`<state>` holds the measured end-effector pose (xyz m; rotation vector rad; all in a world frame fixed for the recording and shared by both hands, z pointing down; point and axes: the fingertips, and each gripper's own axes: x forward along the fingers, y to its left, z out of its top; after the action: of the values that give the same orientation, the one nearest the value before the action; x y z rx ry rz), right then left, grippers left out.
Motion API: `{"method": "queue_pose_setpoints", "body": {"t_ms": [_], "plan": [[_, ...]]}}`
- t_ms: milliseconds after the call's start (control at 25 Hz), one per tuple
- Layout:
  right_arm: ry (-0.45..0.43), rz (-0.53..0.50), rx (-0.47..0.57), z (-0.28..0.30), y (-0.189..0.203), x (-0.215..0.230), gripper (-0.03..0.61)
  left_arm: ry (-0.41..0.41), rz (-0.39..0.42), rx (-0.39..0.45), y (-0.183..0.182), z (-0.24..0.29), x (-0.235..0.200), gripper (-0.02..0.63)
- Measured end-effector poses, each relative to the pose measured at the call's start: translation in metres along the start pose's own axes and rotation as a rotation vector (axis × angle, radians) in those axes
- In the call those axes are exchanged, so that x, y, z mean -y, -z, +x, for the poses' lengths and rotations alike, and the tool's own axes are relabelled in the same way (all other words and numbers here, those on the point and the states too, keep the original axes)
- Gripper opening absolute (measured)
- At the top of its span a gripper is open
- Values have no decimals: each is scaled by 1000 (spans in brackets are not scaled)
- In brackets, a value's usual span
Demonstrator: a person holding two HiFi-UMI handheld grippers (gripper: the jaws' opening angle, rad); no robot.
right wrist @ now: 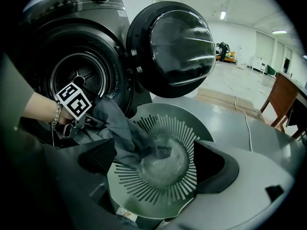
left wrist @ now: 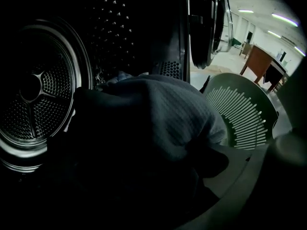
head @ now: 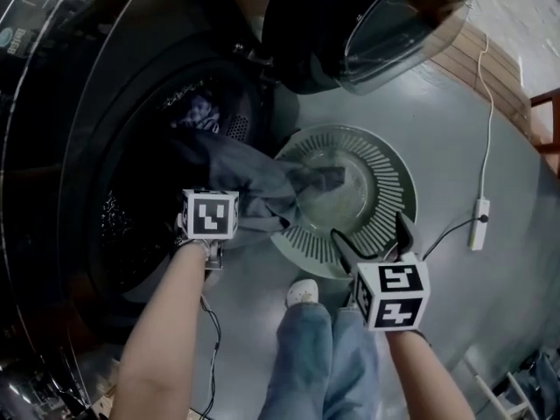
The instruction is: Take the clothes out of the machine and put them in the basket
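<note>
The grey garment (head: 262,191) trails from the machine (head: 105,103) mouth into the basket (head: 398,178), so it is judged only part-delivered. The left gripper (head: 213,213) sits at the mouth, fingers spread wide about the cloth with no evident pinch. The right gripper (head: 374,241) hangs over the basket, fingers released and empty, seemingly placed to draw the rest across.

The head view is dim and greyish: the floor (head: 490,147) is evenly lit, while the machine's drum (head: 122,208) sinks into deep shadow. The left gripper view is the darkest, with only the drum's perforated back and the top of the grey garment (left wrist: 163,109) catching light, its lower half near black, and strip lights (left wrist: 283,18) glowing at upper right. The right gripper view is brighter, with pale reflections on the door glass (right wrist: 184,47); both gripper views bend strongly and go black at the corners.
</note>
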<state>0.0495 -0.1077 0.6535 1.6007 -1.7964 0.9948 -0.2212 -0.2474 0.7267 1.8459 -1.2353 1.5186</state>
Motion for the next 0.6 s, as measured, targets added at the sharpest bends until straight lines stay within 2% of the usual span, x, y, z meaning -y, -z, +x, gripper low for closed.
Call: {"method": "queue_pose_setpoints", "body": {"t_ms": [160,400,440,520,560,600], "plan": [[10,13,1,-2,4,4,509,8,44,-33,3,-1,3,400],[14,26,-1,-13,7,7,500,-6,55,-49,4,-17,3,349],[15,28,0,-14,8,8,499,-25,45,-32,2,-23,2,314],[18,33,0,-16,9,10,495,-72,30,10,-4,-37,-2,187],[19,36,-1,-16,10,11,494,-83,24,24,-5,-43,-2,29],[20,38,-2,-17,10,12,492,-83,13,31,-6,-48,0,29]]}}
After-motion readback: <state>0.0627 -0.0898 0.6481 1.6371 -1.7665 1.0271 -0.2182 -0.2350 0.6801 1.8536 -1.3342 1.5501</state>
